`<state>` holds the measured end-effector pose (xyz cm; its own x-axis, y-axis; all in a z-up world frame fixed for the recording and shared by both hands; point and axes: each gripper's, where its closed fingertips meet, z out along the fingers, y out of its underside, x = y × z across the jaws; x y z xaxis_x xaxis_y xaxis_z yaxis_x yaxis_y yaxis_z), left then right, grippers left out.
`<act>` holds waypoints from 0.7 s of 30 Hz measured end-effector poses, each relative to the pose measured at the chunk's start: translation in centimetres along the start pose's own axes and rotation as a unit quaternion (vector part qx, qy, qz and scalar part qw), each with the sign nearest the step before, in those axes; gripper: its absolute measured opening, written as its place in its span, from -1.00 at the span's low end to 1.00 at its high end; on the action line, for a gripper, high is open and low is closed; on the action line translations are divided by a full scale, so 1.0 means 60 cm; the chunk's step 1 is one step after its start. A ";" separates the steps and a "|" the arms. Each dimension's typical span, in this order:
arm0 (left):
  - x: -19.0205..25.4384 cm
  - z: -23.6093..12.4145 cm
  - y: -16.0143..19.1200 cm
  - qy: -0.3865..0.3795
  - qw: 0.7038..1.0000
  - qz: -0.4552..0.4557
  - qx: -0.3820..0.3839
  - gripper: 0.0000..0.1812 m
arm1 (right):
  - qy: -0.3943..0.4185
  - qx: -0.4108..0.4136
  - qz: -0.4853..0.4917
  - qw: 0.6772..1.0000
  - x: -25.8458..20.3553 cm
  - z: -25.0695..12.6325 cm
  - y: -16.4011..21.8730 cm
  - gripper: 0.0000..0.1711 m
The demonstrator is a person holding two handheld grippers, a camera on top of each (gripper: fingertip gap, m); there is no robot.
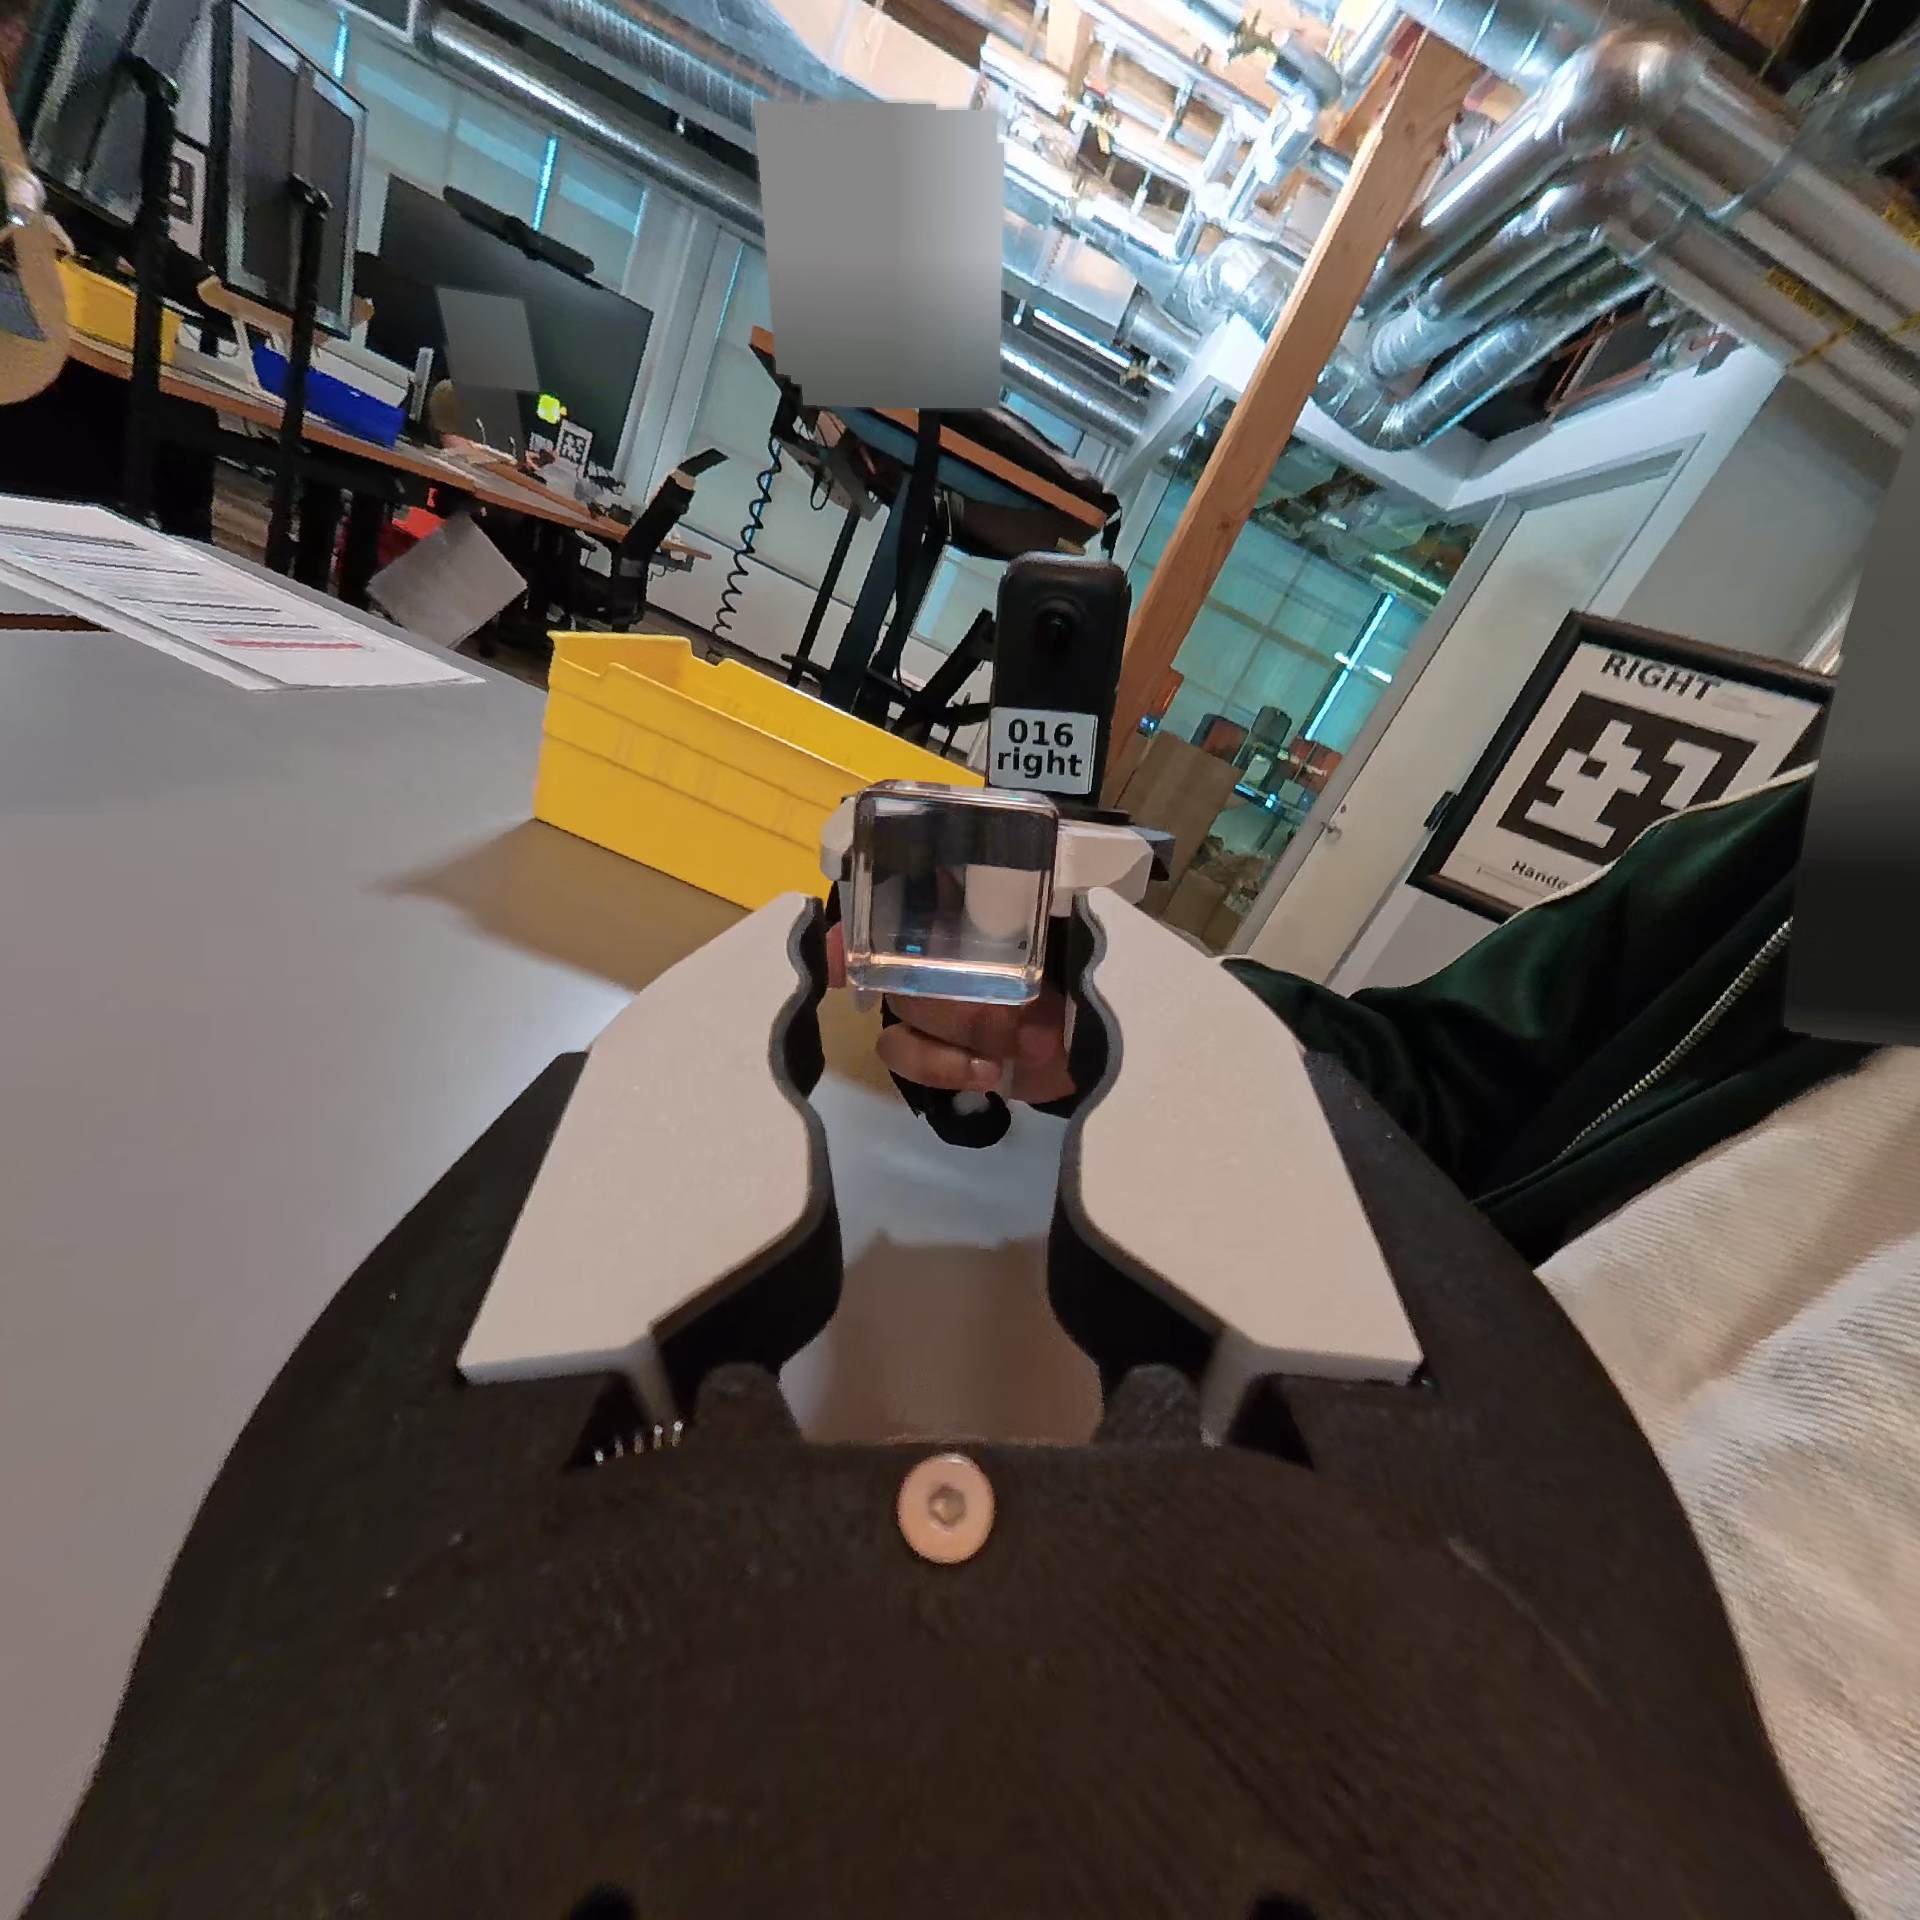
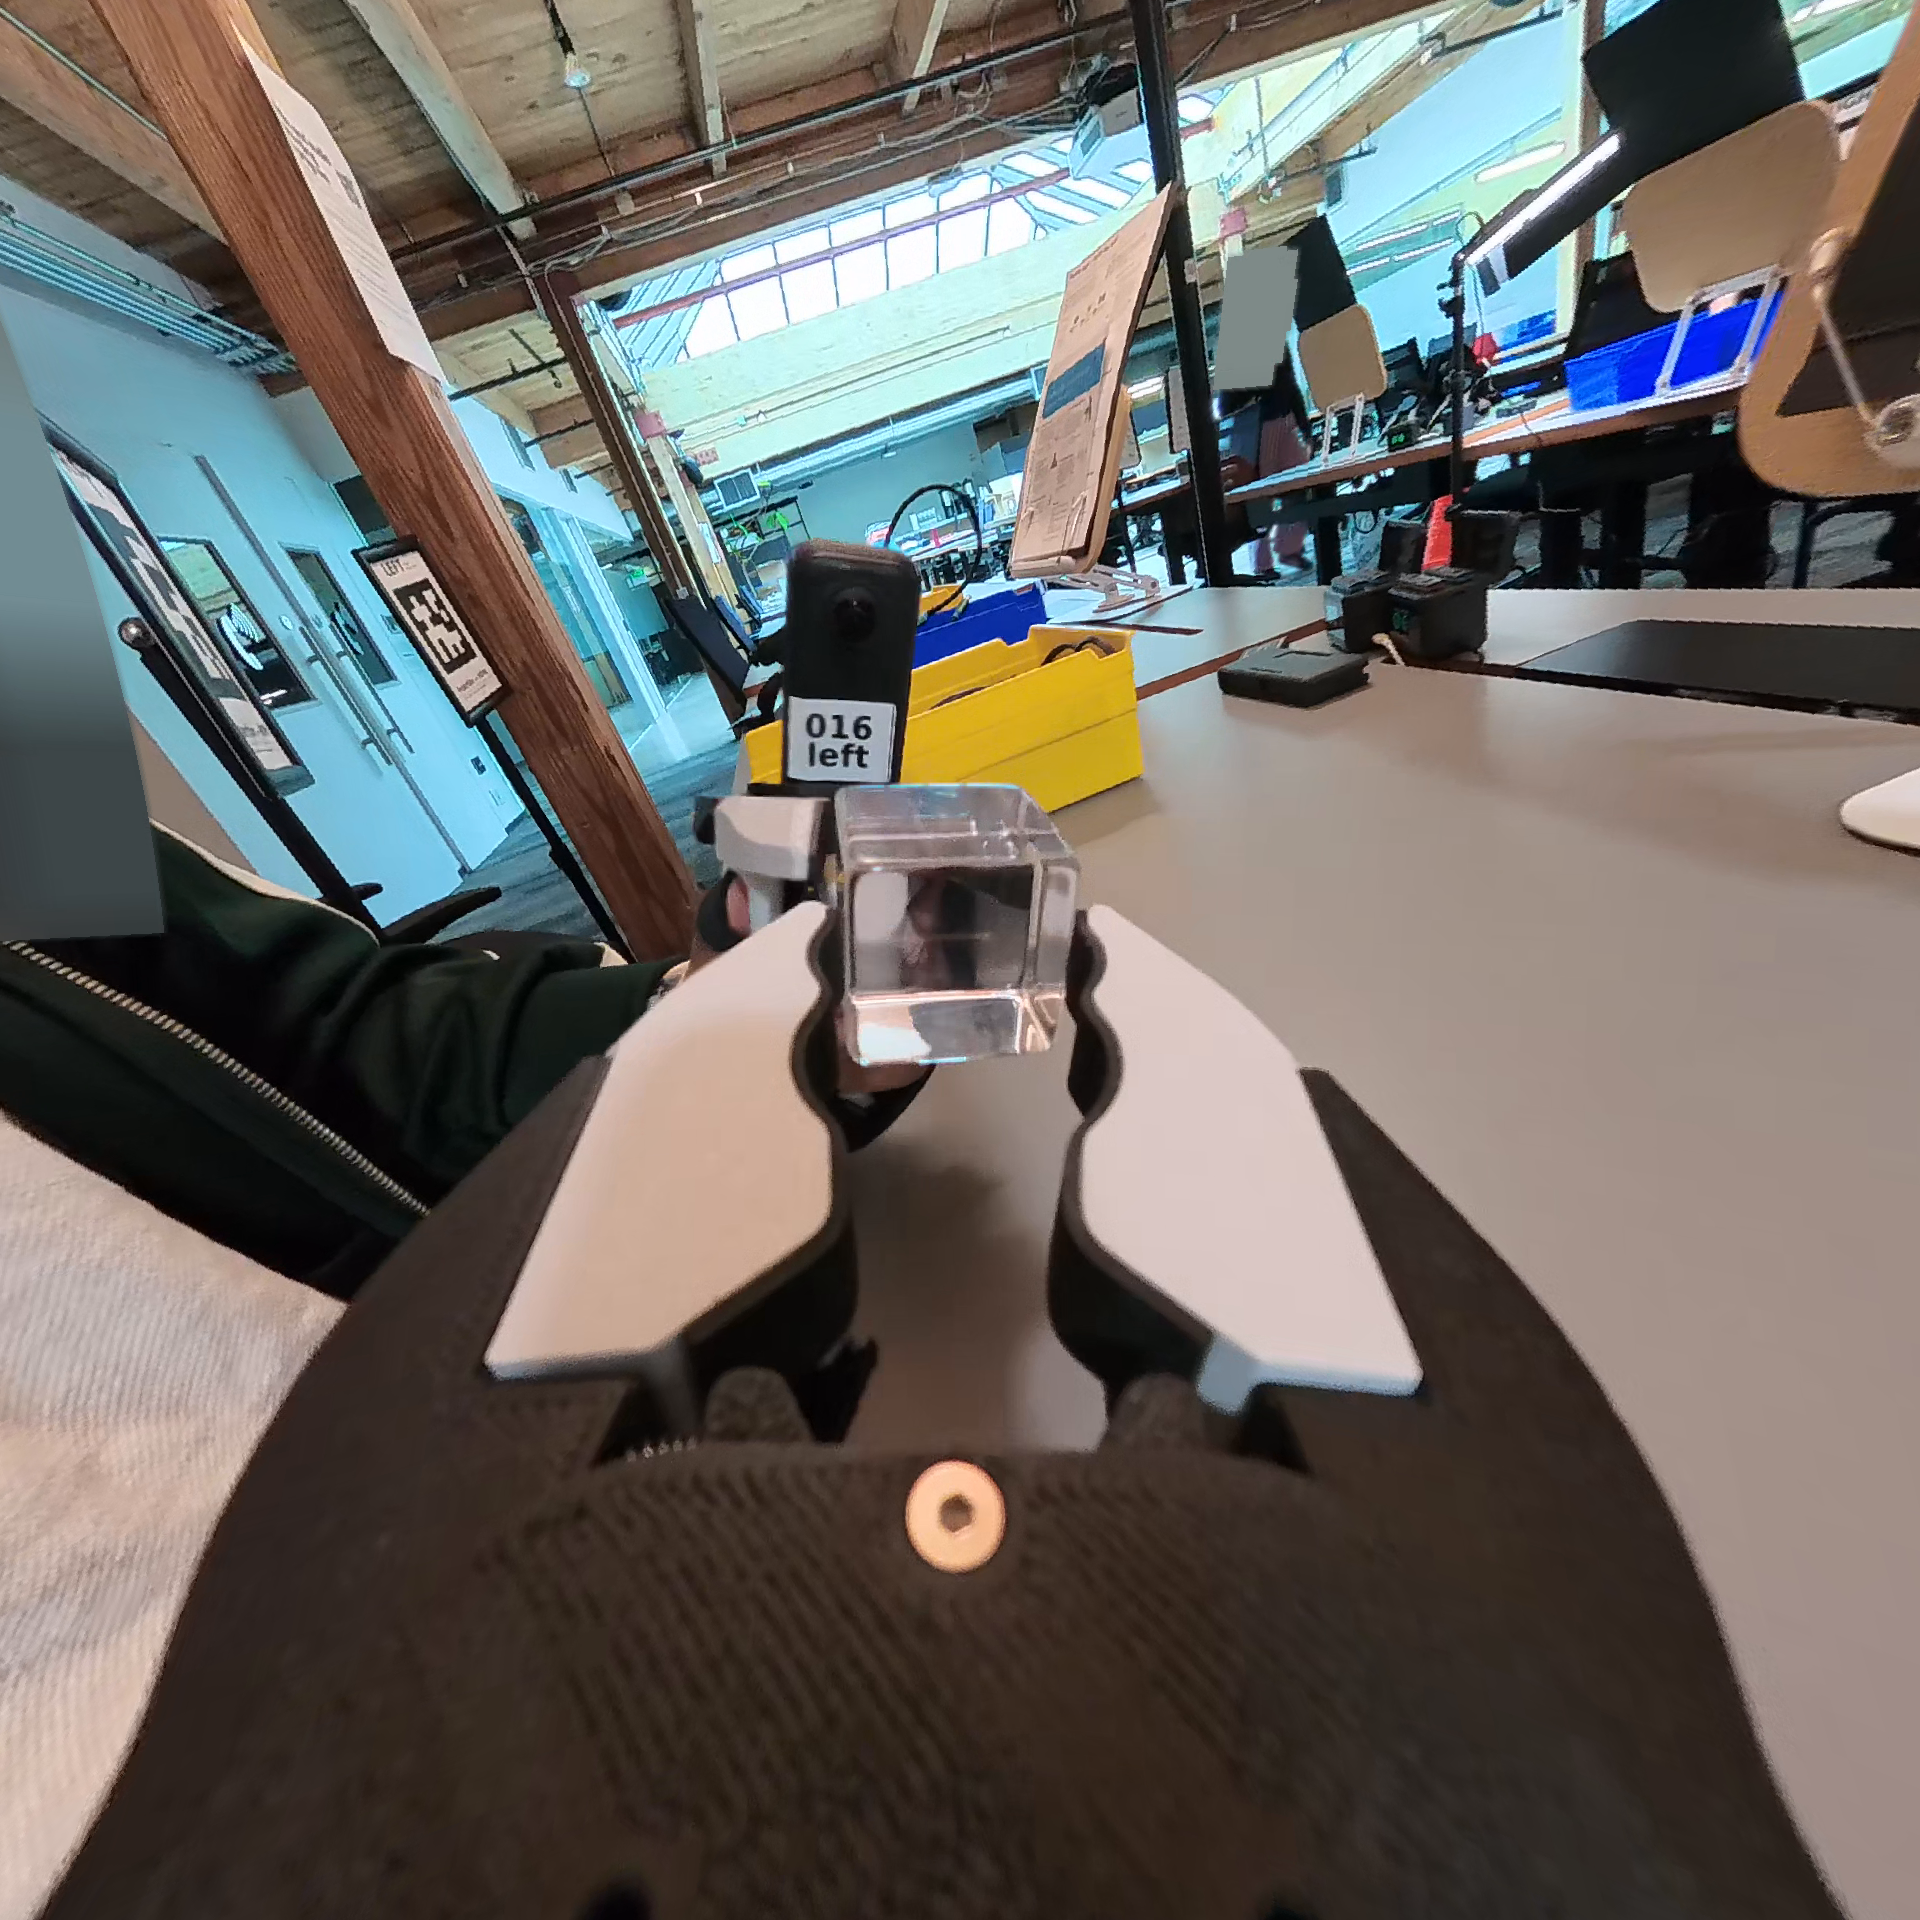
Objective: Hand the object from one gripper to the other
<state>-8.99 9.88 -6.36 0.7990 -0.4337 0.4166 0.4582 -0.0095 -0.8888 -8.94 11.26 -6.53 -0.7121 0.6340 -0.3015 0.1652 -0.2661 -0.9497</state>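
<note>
Yellow bin stands on the grey table at 11 o'clock from the left gripper. Something dark lies inside it, too small to tell what. Off the table, the clear cube is clamped between the right gripper's fingers. The left gripper faces it head-on, fingers apart. A hand shows at 6 o'clock under the cube.
</note>
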 end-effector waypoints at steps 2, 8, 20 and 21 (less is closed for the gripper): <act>-0.005 -0.004 -0.004 -0.006 1.000 -0.003 0.006 -0.51 | 0.002 0.006 -0.001 1.000 0.001 -0.004 -0.005 -0.51; -0.017 -0.009 -0.005 -0.018 1.000 -0.019 0.009 -0.55 | 0.016 -0.010 -0.025 1.000 0.007 -0.004 0.001 -0.51; -0.024 -0.014 0.024 0.147 0.903 -0.404 0.006 -0.41 | 0.056 -0.091 -0.194 0.975 0.004 0.006 0.033 -0.51; -0.020 -0.011 0.031 0.149 0.900 -0.410 -0.010 -0.39 | 0.058 -0.098 -0.214 0.970 0.002 0.008 0.037 -0.51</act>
<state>-9.34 9.76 -8.65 0.0551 -0.4956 0.8668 0.8363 -0.4514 -0.3112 -8.99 10.42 -8.65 -0.6645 0.7364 0.1270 0.0068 0.1759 -0.9844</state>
